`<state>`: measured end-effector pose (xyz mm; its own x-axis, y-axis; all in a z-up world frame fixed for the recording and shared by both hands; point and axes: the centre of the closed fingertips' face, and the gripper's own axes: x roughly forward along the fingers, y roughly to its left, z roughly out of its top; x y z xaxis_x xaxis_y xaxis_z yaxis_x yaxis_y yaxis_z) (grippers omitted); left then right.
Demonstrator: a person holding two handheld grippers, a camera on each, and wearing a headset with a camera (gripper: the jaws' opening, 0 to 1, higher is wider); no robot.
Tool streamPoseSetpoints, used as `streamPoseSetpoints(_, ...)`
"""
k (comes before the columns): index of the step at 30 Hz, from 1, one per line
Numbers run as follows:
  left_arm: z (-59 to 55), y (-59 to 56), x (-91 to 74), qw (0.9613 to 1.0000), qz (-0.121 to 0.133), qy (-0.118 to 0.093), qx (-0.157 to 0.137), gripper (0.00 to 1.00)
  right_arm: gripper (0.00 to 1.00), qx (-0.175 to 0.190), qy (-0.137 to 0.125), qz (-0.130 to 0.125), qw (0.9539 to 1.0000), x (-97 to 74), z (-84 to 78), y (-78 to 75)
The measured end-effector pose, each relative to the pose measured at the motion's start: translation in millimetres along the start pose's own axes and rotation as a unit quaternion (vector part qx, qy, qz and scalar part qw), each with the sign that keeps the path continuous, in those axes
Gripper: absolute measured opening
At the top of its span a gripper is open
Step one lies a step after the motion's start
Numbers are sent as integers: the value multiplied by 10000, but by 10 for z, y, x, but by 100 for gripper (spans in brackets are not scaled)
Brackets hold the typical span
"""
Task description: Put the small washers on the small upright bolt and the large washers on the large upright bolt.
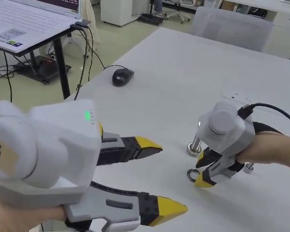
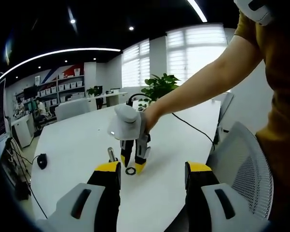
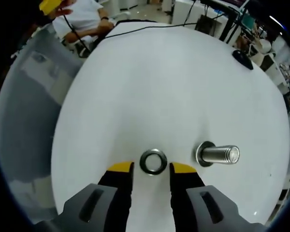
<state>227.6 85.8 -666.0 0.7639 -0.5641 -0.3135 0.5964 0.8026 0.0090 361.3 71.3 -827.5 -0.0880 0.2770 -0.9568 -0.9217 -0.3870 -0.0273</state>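
Right gripper [image 3: 152, 169] points down at the white table [image 3: 149, 87], its jaws narrowly parted on either side of a steel washer [image 3: 143, 162] that lies flat, untouched. Just beside it stands the large upright bolt [image 3: 217, 154]. Left gripper [image 1: 168, 177] hovers well apart, jaws wide and holding nothing. The small bolt [image 1: 249, 167] stands behind the right gripper.

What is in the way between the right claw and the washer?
Nothing visible. The washer lies flat on the table between the open tips of the right claw, and only bare table separates it from the big bolt beside it.
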Motion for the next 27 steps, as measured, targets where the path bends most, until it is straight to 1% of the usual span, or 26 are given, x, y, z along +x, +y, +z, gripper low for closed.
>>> streamPoseSetpoints(3,1,12,5,10000,14,-15,-21,53,31,-12,26,40,10000,17,-17,9)
streamPoseSetpoints(5,-2,18,14,10000,19,-6,-24,53,31,17,-32,85,10000,15,3,11)
streamPoseSetpoints(7,-6,19,21,10000,20,-1,-34,53,31,39,-23,122,9999,16,-4,12)
streamPoseSetpoints(10,-8,8,23,10000,25,0,-36,53,29,-60,-21,163,9998,12,-14,8)
streamPoseSetpoints(13,-12,3,16,10000,46,-14,-62,53,29,-103,23,150,9998,12,-12,13)
streamPoseSetpoints(16,-32,0,13,10000,65,16,-65,53,27,-126,34,161,9998,9,-14,23)
streamPoseSetpoints(18,-32,-7,12,9999,63,8,-79,53,24,-133,40,154,9998,7,-20,22)
streamPoseSetpoints(22,-22,-16,10,10000,69,-3,-72,53,24,-142,52,144,9998,7,-24,19)
streamPoseSetpoints(27,-24,-25,13,10000,62,28,-59,53,21,-154,9,78,9999,4,-7,21)
